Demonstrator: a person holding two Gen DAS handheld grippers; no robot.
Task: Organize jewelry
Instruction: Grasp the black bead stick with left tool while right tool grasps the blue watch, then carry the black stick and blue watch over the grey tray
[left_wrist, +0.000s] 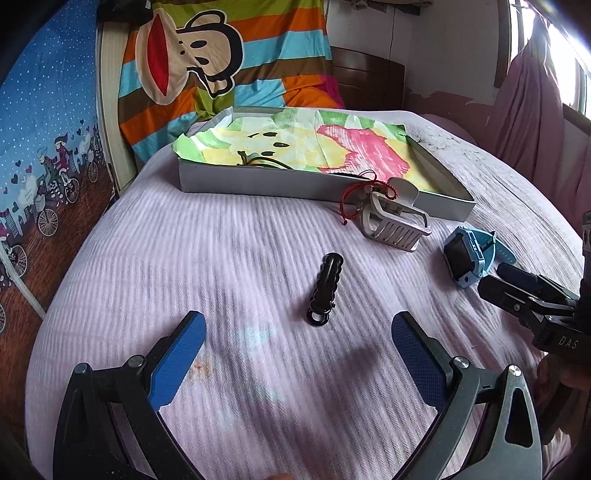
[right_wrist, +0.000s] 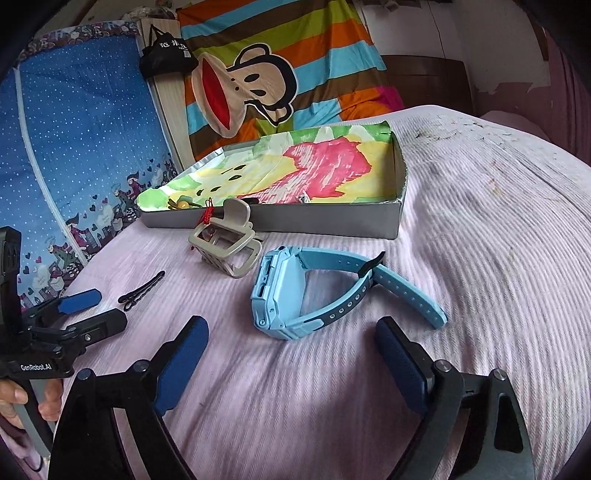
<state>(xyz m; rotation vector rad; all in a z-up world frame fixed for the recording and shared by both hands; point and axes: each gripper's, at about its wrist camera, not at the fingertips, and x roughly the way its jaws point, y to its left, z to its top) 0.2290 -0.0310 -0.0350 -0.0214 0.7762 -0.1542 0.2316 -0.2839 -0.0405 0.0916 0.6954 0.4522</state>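
Currently both tools empty, jaws spread. Left tool (left_wrist: 299, 332) faces black hair clip (left_wrist: 325, 291) on bed (left_wrist: 184, 258); right tool (right_wrist: 291, 338) faces blue watch (right_wrist: 280, 295). Advice: straddle item squarely, close gently, lift into box (right_wrist: 332, 221).

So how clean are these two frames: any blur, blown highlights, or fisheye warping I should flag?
Left wrist view: window at top right is blown out; bedspread ribbing smears slightly, yet the black hair clip stays sharp; edges bow strongly. Right wrist view: even light, no glare; blue watch is crisp, bedspread smeared toward the right; dark vignette in the corners.
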